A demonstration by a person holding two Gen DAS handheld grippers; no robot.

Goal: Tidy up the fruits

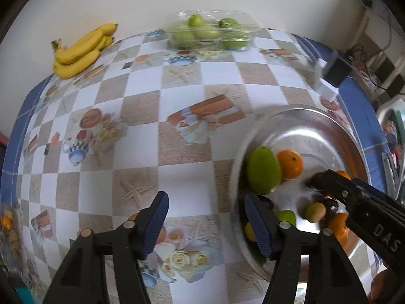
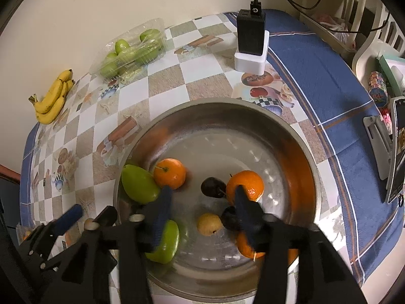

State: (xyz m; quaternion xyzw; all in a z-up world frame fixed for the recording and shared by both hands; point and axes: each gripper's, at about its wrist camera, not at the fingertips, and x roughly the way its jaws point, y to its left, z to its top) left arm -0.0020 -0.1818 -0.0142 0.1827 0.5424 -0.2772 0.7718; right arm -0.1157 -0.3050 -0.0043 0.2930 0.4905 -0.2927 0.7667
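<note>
The table (image 2: 202, 81) carries a steel bowl (image 2: 298, 136) collecting loose fruit: mango (image 2: 139, 183), oranges (image 2: 169, 173), plums (image 2: 212, 187). At ten o'clock sit boxed green apples (image 2: 129, 50) and bananas (image 2: 52, 101), seemingly unsorted. Right hand-held gripper (image 2: 202, 197) hangs released over the bowl; left hand-held gripper (image 1: 205, 202), released, straddles its rim.

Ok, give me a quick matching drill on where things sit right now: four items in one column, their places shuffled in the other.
Items:
1. bananas
2. green mango
3. black charger
4. green apples

Places:
A. on a white box
B. in a clear plastic tray near the wall
C. inside the metal bowl
D. loose on the tablecloth by the wall

Pairs: 1-D, 2-C, 3-A, 4-B
</note>
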